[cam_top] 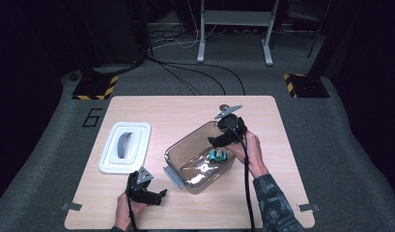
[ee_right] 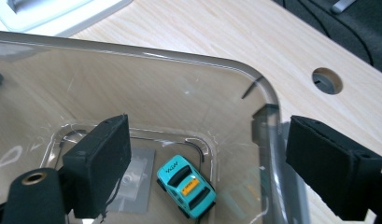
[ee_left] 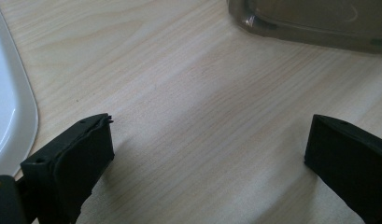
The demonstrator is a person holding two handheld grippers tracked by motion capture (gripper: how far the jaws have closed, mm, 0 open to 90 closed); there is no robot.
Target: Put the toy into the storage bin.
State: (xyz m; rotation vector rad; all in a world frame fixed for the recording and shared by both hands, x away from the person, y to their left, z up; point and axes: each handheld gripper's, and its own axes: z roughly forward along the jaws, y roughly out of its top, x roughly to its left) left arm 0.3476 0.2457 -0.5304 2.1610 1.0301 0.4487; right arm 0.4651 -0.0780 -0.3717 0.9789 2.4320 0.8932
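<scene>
While the right hand-held gripper [ee_right: 207, 158] hangs over the clear tub [ee_right: 254, 79] with jaws spread wide and empty, the teal toy car [ee_right: 186, 185] sits on the tub floor right below them, untouched. The left hand-held gripper [ee_left: 207, 154] rests wide open on the bench [ee_left: 188, 93].

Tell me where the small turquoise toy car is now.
The toy car lies on the floor of the clear plastic box, at its right end, below the open right gripper.
</scene>
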